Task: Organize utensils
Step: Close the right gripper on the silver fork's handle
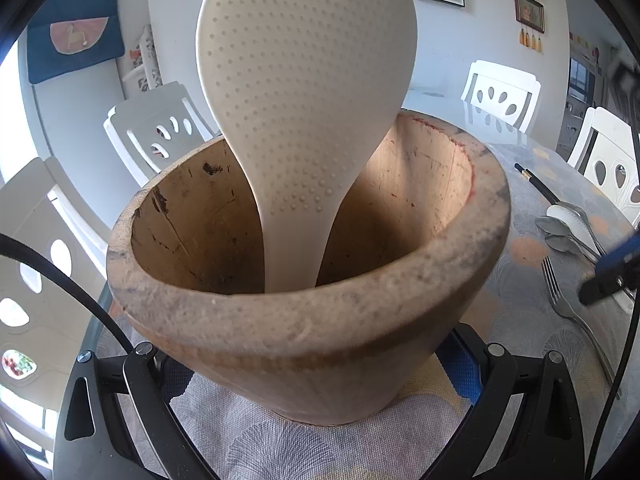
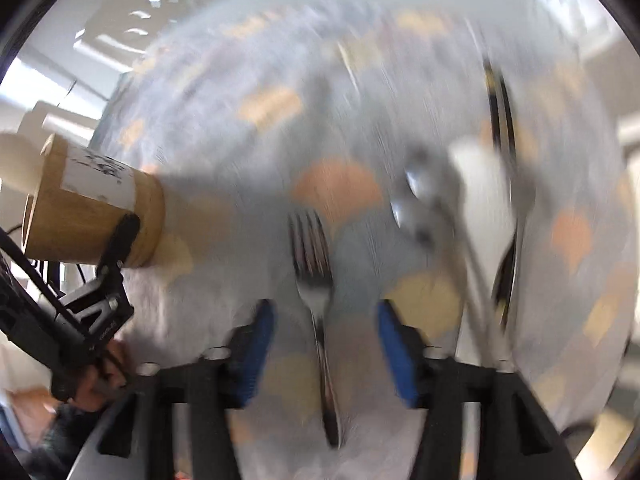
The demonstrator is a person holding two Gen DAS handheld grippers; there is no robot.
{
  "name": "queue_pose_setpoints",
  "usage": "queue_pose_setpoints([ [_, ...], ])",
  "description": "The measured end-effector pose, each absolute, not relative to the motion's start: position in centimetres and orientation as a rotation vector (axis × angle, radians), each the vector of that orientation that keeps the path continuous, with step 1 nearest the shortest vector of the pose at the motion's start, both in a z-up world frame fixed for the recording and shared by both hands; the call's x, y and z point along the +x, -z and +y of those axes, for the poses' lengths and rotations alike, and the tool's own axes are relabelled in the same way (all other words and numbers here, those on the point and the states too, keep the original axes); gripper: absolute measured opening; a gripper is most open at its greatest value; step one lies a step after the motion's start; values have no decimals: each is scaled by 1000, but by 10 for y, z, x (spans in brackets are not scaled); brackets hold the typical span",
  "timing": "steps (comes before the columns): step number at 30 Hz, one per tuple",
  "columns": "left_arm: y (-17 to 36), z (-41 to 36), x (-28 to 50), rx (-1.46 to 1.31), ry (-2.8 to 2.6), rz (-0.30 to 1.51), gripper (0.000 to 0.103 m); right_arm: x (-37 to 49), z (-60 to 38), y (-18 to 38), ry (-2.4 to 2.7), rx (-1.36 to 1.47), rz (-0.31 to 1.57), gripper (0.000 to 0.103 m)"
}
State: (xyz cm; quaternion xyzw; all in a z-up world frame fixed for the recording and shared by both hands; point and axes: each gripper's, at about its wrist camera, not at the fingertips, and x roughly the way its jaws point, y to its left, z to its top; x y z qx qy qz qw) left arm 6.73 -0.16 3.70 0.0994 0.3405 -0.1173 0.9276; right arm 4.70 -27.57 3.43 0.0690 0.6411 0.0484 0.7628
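The big wooden pot (image 1: 312, 280) sits on the patterned tablecloth (image 1: 520, 312), squeezed between the left claw's (image 1: 320, 380) blue pads, with a white paddle (image 1: 304, 92) standing inside. The right claw (image 2: 326, 344) points down, pads apart, holding nothing. The fork (image 2: 314, 280) lies flat between them.
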Motion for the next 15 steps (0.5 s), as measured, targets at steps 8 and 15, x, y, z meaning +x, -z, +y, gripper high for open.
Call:
queue_pose_setpoints([
  [8,-34,-4,72,204,239,709,101,84,-255,-2,-61,79,1319,59],
  [15,-33,-5,72,205,242,709,101,79,-241,8,-62,60,1267,41],
])
